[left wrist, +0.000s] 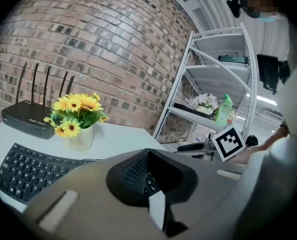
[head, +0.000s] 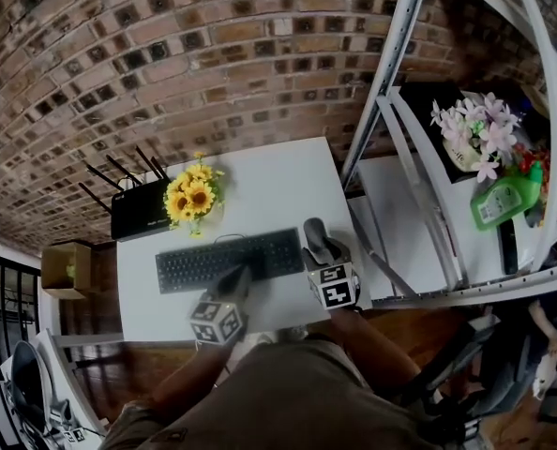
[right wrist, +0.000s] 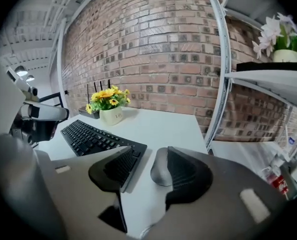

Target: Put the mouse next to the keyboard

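Your right hand-held gripper point(right wrist: 147, 160) stands with its jaws apart around the grey mouse point(right wrist: 161, 168), which lies on the white tabletop point(right wrist: 173, 126) just beside the right end of the keyboard point(right wrist: 96, 139). Your left hand-held gripper point(left wrist: 148, 156), jaws drawn together and empty, points at the keys.
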